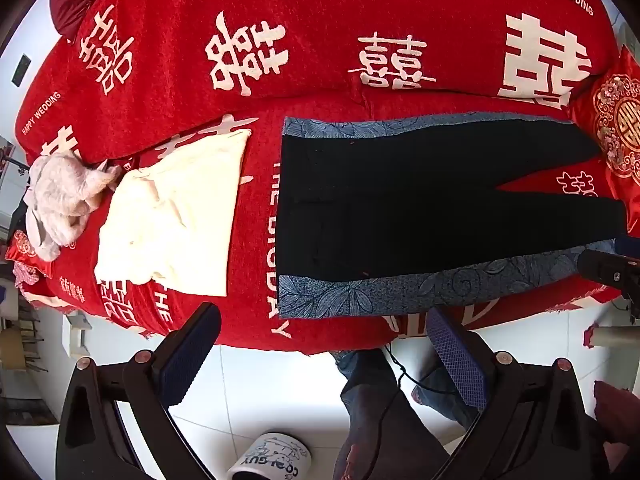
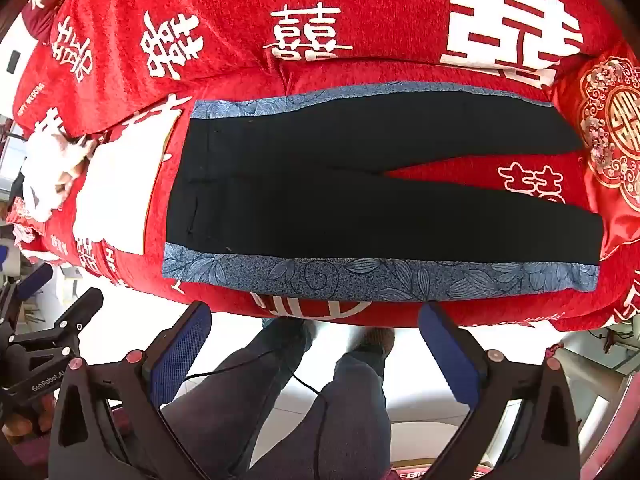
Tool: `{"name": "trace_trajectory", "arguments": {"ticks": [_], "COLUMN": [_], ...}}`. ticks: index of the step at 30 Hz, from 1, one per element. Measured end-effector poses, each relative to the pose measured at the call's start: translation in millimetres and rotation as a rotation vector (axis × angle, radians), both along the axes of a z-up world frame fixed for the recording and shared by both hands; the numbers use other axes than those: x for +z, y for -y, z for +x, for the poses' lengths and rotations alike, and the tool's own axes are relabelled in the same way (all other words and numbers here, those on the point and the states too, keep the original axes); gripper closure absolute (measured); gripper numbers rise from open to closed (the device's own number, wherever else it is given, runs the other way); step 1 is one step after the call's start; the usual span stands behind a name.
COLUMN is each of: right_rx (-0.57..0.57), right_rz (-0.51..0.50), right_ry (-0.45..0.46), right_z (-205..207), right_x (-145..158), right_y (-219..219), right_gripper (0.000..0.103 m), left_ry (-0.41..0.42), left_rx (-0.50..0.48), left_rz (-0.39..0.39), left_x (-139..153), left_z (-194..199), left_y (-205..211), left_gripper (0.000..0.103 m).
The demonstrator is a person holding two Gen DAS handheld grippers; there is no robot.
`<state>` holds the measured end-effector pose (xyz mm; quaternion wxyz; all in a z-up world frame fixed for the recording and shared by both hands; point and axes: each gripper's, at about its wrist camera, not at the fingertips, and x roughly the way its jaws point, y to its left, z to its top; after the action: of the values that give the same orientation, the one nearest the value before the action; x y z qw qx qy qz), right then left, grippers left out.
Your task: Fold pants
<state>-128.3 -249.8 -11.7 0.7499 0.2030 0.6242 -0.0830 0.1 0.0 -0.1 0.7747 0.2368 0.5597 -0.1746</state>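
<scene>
From the left wrist camera, the pants (image 1: 420,200) lie flat and full length on a red sofa cover (image 1: 320,40), waistband toward the left of the picture and the two legs running right, parted by a narrow wedge of red near the cuffs. A blue patterned stripe runs along each outer side. No fold has been made, so by my reading the whole task is still ahead. The left hand-held gripper (image 1: 324,354) hangs over the white floor in front of the sofa with its fingers spread wide and nothing between them, well apart from the pants. To the left of the pants sit a cream folded cloth (image 1: 172,220) and a pale plush toy (image 1: 60,196). A mug (image 1: 272,458) stands on the floor below. The far cuffs run out under the picture's right edge, beside an embroidered cushion (image 1: 616,120).

From the right wrist camera, the pants (image 2: 360,192) show nearly whole, both cuffs visible and unfolded. The right hand-held gripper (image 2: 316,340) is likewise spread and empty, just short of the sofa's front edge. The person's legs (image 2: 320,392) fill the gap between the fingers. The cream cloth and toy are washed out to white here, and the pants' dark fabric hides seams and pockets.
</scene>
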Motion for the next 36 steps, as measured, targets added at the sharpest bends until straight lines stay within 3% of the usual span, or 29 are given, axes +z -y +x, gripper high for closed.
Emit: {"name": "trace_trajectory", "arguments": {"ticks": [14, 23, 36], "right_rx": [-0.012, -0.015, 0.012], "right_rz": [0.005, 0.009, -0.011], "right_ry": [-0.005, -0.003, -0.01], "right_z": [2, 4, 14], "right_x": [1, -2, -4], "right_y": [2, 9, 10], "right_gripper": [0.0, 0.0, 0.0], "left_ry": [-0.019, -0.067, -0.067], "left_rx": [-0.025, 0.011, 0.025], "left_rz": [-0.002, 0.003, -0.015], "left_x": [-4, -7, -6], "left_z": [-2, 11, 11], "left_y": [5, 5, 9], "left_gripper": [0.0, 0.0, 0.0]}}
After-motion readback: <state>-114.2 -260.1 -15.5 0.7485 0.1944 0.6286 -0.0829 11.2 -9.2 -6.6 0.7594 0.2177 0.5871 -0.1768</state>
